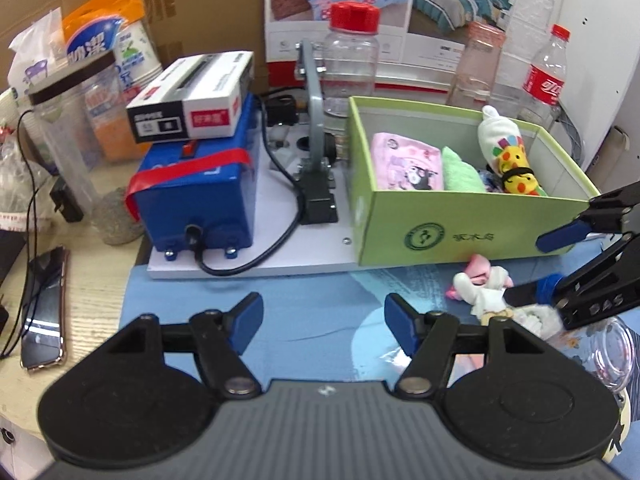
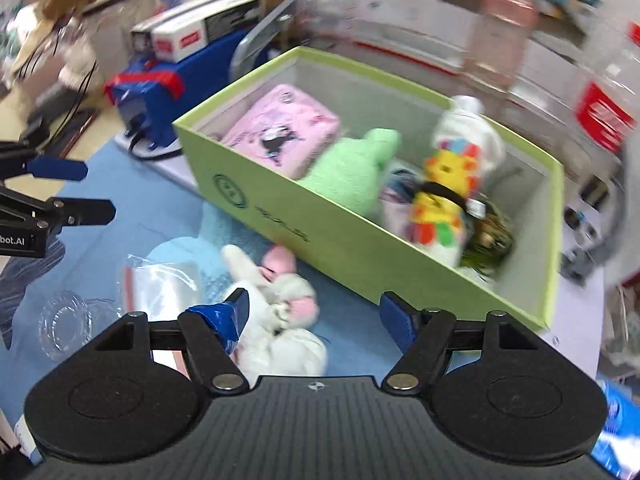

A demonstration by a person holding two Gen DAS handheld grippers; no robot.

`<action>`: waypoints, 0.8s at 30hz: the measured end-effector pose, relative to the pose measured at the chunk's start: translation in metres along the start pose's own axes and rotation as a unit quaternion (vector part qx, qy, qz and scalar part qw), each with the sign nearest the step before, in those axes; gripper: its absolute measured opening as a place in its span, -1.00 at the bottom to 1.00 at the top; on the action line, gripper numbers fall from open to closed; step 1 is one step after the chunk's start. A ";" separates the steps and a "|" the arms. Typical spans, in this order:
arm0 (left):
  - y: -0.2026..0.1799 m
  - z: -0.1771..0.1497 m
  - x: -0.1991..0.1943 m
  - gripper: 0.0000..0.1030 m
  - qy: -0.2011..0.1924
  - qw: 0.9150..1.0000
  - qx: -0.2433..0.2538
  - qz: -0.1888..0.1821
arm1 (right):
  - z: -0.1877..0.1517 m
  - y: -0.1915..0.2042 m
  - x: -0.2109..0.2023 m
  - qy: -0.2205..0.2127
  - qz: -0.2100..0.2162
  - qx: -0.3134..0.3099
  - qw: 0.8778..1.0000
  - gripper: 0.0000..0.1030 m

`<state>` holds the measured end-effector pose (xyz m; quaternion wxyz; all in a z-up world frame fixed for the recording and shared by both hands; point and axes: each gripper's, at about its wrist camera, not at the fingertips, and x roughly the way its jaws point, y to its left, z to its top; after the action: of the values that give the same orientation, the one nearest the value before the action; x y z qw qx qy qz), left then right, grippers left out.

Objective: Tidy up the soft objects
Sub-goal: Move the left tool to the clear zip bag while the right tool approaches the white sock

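A green box [image 1: 452, 228] [image 2: 360, 256] stands on the blue mat. It holds a pink pouch [image 1: 406, 166] [image 2: 282, 134], a green cloth [image 1: 462, 174] [image 2: 348, 178] and a white and yellow plush [image 1: 508, 152] [image 2: 452, 184]. A white and pink plush toy [image 1: 482, 286] [image 2: 276, 308] lies on the mat in front of the box. My right gripper [image 2: 316, 318] [image 1: 538, 266] is open, its fingers over and around this toy. My left gripper [image 1: 324, 320] [image 2: 86, 190] is open and empty over the mat, left of the toy.
A blue device [image 1: 196, 192] with a white and black carton [image 1: 192, 98] on top stands left of the box. Clear bottles [image 1: 350, 64] and a cola bottle [image 1: 546, 76] stand behind it. A phone [image 1: 44, 308] lies far left. A clear plastic bag [image 2: 160, 284] and a clear lid [image 2: 66, 320] lie near the toy.
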<state>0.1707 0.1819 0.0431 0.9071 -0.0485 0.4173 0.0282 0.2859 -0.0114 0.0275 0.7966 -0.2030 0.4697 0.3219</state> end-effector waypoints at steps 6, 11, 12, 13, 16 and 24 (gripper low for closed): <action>0.019 -0.001 0.006 0.30 0.006 1.000 -0.017 0.004 | 0.025 0.031 0.044 0.070 -0.007 -0.057 0.996 0.14; 0.028 -0.002 0.005 0.30 0.005 1.000 -0.024 0.006 | 0.025 0.036 0.064 0.133 -0.042 -0.096 0.986 0.15; 0.029 -0.002 0.005 0.30 0.004 1.000 -0.026 0.006 | 0.024 0.031 0.062 0.135 -0.045 -0.086 0.986 0.15; 0.029 -0.001 0.004 0.30 0.003 1.000 -0.027 0.005 | 0.022 0.026 0.059 0.131 -0.048 -0.076 0.987 0.16; 0.024 0.000 0.003 0.30 0.003 1.000 -0.025 0.000 | 0.010 0.006 0.045 0.120 -0.066 -0.045 0.990 0.17; -0.008 -0.002 -0.005 0.32 0.000 1.000 0.009 -0.015 | -0.043 -0.056 0.019 0.100 -0.107 0.058 0.988 0.19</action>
<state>0.1669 0.1736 0.0460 0.9076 -0.0468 0.4171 0.0105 0.3054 -0.0716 -0.0089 0.7861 -0.2372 0.5400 0.1850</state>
